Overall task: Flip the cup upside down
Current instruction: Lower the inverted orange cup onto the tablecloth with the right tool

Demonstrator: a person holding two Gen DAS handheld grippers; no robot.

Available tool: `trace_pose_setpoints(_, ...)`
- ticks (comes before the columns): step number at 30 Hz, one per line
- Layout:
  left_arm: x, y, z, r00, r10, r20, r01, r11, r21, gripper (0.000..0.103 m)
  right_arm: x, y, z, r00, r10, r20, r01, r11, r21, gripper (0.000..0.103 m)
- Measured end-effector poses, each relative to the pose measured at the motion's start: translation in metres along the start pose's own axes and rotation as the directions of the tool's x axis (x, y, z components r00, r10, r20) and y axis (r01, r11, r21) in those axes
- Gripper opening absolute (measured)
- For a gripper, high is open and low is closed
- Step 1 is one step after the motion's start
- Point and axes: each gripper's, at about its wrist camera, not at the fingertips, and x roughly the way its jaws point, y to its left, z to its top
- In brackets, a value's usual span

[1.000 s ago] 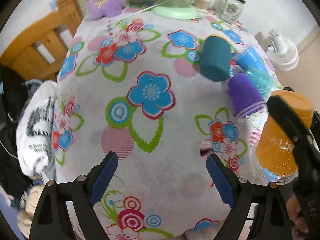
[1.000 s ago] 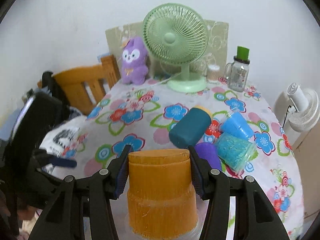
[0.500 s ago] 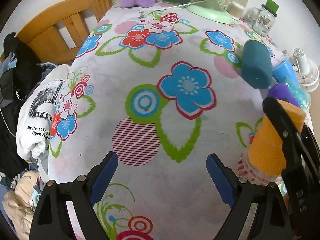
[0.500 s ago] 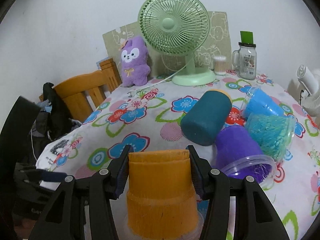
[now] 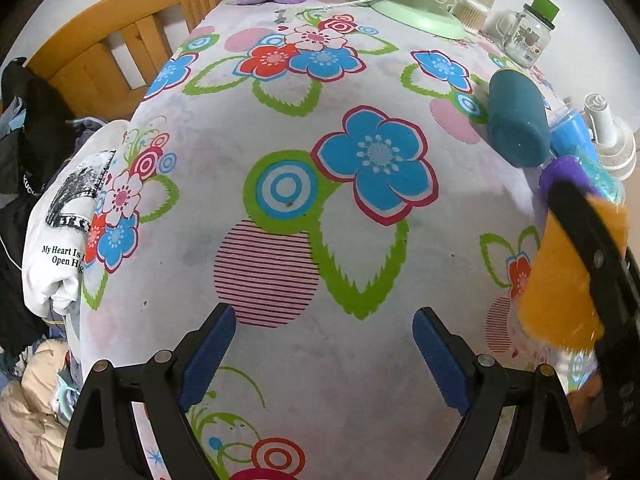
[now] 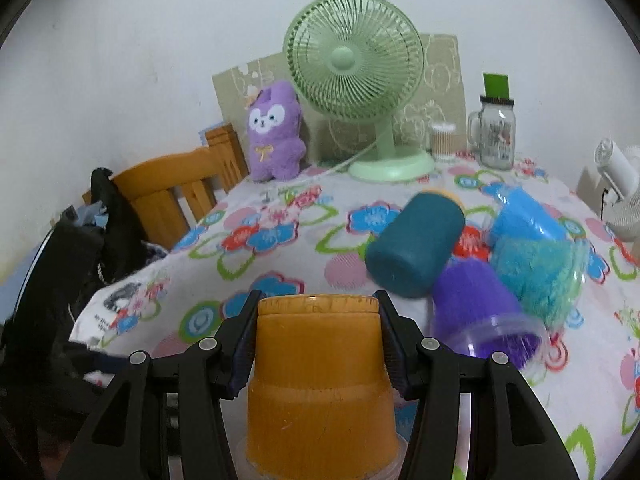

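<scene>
My right gripper [image 6: 318,344] is shut on an orange cup [image 6: 320,380] that stands upside down, its closed base up and its clear rim low near the table. The same orange cup [image 5: 568,280] shows at the right edge of the left wrist view, with the right gripper's black finger across it. My left gripper [image 5: 324,348] is open and empty above the floral tablecloth [image 5: 320,140]. A dark teal cup [image 6: 416,248], a purple cup [image 6: 480,312], a turquoise cup [image 6: 536,272] and a blue cup [image 6: 524,220] lie on their sides beyond the orange cup.
A green desk fan [image 6: 356,76], a purple plush toy [image 6: 274,132], a glass jar with green lid [image 6: 496,132] and a cotton-swab pot [image 6: 442,142] stand at the table's far edge. A wooden chair [image 6: 168,196] and clothes [image 5: 60,220] are at the left. A white fan [image 6: 620,192] stands right.
The right gripper has lowered with the orange cup toward the table. The left gripper's view has moved forward over the cloth; its jaws stay open.
</scene>
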Motion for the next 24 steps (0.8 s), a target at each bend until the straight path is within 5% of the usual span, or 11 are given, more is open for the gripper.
trace_pose_setpoints(8, 0.002, 0.006, -0.002, 1.000, 0.016, -0.005, -0.016, 1.000, -0.005, 0.091, 0.014, -0.003, 0.004, 0.999, -0.024, 0.025, 0.023, 0.998, 0.066, 0.057)
trace_pose_setpoints(24, -0.001, -0.039, -0.038, 0.996, -0.028, -0.084, 0.039, 0.992, 0.124, 0.098, -0.016, -0.004, -0.021, 0.993, -0.021, -0.115, 0.027, 0.999, 0.047, 0.057)
